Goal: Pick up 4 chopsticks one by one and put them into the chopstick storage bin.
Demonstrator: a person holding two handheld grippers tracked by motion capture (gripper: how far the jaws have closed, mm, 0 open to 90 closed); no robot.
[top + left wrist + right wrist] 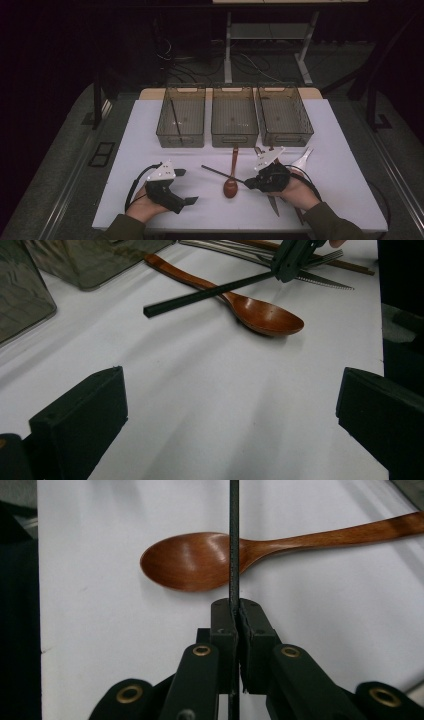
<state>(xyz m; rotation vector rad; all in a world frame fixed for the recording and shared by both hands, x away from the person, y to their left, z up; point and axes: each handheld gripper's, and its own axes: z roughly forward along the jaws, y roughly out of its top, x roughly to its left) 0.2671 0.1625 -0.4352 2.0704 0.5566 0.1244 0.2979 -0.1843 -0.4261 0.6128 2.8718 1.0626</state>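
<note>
Already pinched: right gripper [235, 617] clamps a black chopstick [233, 540] near one end, over the wooden spoon [200, 560] at counter [320, 125] centre.
Stick looks light, stiff, thin & prob. slick; end grip lets it swing, so nearer mid is safer. It runs straight between the fingers [222, 625]. Left gripper [182, 186] idles at near left, fingers spread, holding nothing.

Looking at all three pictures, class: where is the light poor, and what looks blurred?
High view: table lit, room around it dark. Left gripper view: near jaws soft, wooden spoon casts a faint shadow. Right gripper view: right gripper and black chopstick sharp, spoon bowl shows mild glare.
</note>
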